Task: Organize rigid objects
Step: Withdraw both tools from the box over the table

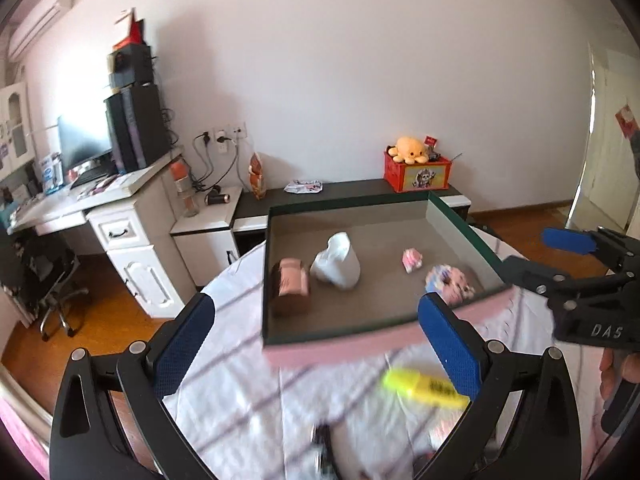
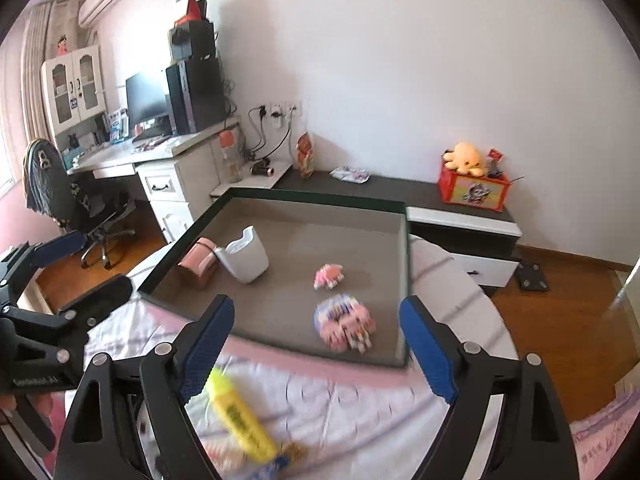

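A dark-rimmed tray point(image 1: 348, 200) point(image 2: 320, 198) sits on a cloth-covered table. On its floor lie a pink-brown box point(image 1: 290, 286) point(image 2: 198, 262), a white cup point(image 1: 336, 264) point(image 2: 244, 256), a small pink toy point(image 1: 412, 260) point(image 2: 329, 276) and a pink-purple pack point(image 1: 450, 282) point(image 2: 346, 320). A yellow highlighter point(image 1: 424, 386) point(image 2: 240, 416) lies on the cloth in front of the tray. My left gripper point(image 1: 316, 304) point(image 2: 60, 264) hangs open before the tray's near rim, holding nothing. My right gripper point(image 2: 316, 304) point(image 1: 536, 254) is open and empty too, beside it on the right.
Small blurred items point(image 2: 288, 456) lie on the cloth near the highlighter. Behind the table are a white desk point(image 1: 120, 232) with a monitor, an office chair point(image 2: 72, 200), and a low dark bench point(image 2: 400, 190) carrying a red box point(image 2: 472, 190) with a plush octopus.
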Tool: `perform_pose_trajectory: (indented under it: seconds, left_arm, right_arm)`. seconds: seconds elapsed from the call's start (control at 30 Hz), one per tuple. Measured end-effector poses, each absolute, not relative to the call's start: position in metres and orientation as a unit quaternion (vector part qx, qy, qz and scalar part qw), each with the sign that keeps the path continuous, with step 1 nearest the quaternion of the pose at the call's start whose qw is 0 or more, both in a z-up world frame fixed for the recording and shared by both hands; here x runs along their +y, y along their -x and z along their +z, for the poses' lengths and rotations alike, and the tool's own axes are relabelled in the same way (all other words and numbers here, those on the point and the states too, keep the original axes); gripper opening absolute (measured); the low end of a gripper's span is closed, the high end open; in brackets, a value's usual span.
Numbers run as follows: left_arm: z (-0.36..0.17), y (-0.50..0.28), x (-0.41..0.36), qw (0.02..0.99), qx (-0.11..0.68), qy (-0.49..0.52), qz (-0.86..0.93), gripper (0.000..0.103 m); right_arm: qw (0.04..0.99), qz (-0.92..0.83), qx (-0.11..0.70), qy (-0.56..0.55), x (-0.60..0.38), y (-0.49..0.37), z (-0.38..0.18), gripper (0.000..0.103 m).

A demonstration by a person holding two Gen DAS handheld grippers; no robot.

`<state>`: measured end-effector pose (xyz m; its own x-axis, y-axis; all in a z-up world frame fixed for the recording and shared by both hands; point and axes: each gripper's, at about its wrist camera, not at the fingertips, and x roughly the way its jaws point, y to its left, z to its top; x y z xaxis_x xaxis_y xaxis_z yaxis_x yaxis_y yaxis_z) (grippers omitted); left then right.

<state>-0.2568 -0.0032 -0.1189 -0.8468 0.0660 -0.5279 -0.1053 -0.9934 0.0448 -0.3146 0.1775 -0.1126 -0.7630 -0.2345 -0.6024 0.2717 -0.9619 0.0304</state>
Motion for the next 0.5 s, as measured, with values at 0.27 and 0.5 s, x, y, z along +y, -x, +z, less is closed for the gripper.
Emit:
perform_pose_trajectory:
  seconds: [0.27,0.5]
  left_arm:
    - [-0.123,0.191,-0.027,0.021,0.009,0.277,0.961,0.103]
    - [-0.135,0.174,-0.023,0.031,0.015,0.293,0.956,0.103]
  right_arm:
    - [0.098,-0.948,0.015,-0.301,0.198,0.236,-0.109,0.086]
    - [0.082,-0.944,-0.001,-0.319,0.214,0.207,-0.125,0.086]
